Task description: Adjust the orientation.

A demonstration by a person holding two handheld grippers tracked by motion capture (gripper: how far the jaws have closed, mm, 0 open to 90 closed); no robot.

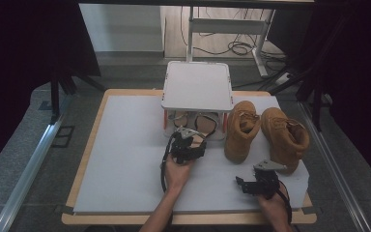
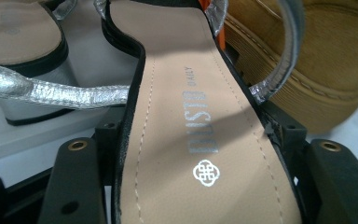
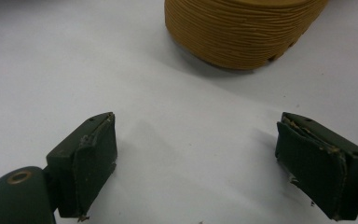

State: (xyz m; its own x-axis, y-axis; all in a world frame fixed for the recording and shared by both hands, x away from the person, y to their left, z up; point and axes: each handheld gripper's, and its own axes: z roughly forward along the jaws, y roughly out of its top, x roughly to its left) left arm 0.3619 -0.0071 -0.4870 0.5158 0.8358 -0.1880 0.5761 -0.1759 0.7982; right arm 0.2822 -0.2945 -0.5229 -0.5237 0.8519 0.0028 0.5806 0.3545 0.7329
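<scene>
Left gripper is clamped across a sandal, one jaw pressed on each edge of the tan insole, at the mouth of a low white rack on the counter. A second sandal with a silver strap is seen just beside it under the rack. Two tan boots stand close on the rack's right. Right gripper is spread wide, nothing held, low over bare counter near one boot's sole.
</scene>
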